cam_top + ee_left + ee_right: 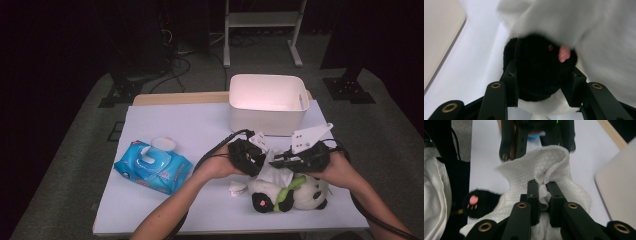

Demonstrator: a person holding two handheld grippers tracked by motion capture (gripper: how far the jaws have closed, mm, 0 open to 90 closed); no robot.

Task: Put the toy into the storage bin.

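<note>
Near the worktop's front edge, the panda plush (292,192) is pinched at one black paw by the left claw (541,82), while a white wipe (541,180), pinched by the right claw (543,195), is draped over it, wiping judged underway, unfinished.

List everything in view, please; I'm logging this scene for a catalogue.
Toy panda: one, black and white with a green band, front right of the table, under the wipe.
Wipe: one, white, draped on the panda.
Wipes pack: one, blue, table's left.
Lid: one, white, behind the pack.
Bin: one, white, table's back.
Table: one, white.
Left tongs: black, around the panda's black paw.
Right tongs: black, pinching the wipe.
</note>
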